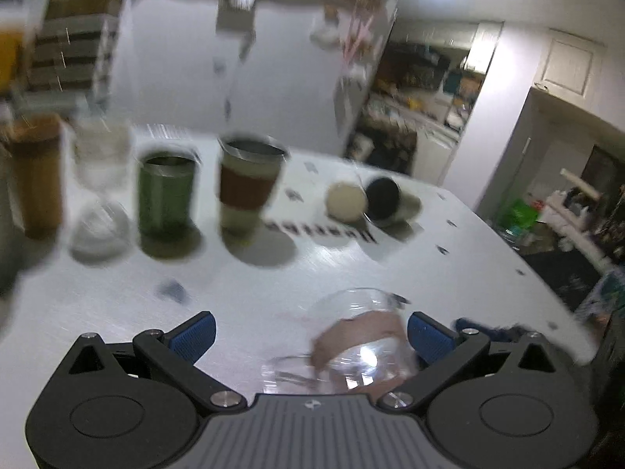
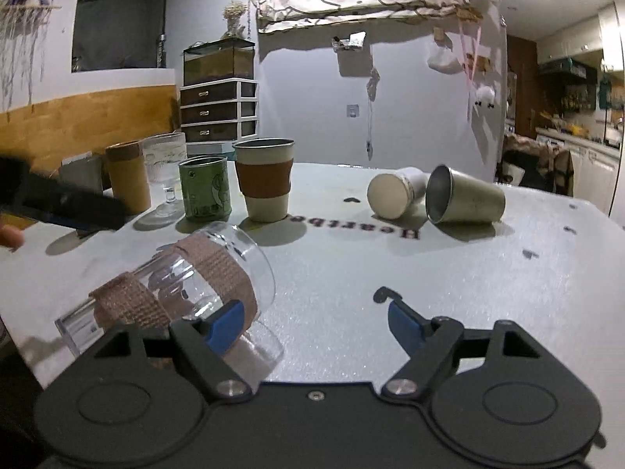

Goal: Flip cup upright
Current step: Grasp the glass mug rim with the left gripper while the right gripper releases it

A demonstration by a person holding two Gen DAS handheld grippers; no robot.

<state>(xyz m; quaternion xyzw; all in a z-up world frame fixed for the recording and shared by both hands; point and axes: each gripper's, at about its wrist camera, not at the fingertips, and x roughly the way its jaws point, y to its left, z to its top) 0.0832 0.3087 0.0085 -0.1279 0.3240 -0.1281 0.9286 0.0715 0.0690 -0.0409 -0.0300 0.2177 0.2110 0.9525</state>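
the clear glass cup with a pinkish woven band [image 2: 203, 277] lies on its side on the white tabletop [image 2: 390, 273], its open mouth turned toward the row of cups behind it and its base toward the near left table edge. in the left wrist view the same glass cup [image 1: 351, 340] sits low between the blue pads, close to the right-hand pad, though the picture is too blurred to show contact.

the left gripper [image 1: 310, 334] has its fingers spread wide, nothing clamped. the right gripper [image 2: 314, 322] is likewise spread wide and holds nothing; its left blue pad [image 2: 224, 324] overlaps the cup's band in the picture, but whether it touches cannot be told.

standing upright in a row at the back left: a tan cardboard-coloured cylinder [image 2: 129, 178], a ribbed clear stemmed glass [image 2: 164, 168], a green printed metal can [image 2: 205, 187] and a cream cup with a brown sleeve [image 2: 265, 179]. well apart to the right, two more lie tipped over, just beside one another: a cream-bottomed white cup [image 2: 394, 191] and a steel tumbler [image 2: 465, 195] with its mouth facing the camera. dark lettering [image 2: 406, 233] is printed on the tabletop near them. a dark blurred object [image 2: 58, 203] crosses the left edge of the right wrist view.
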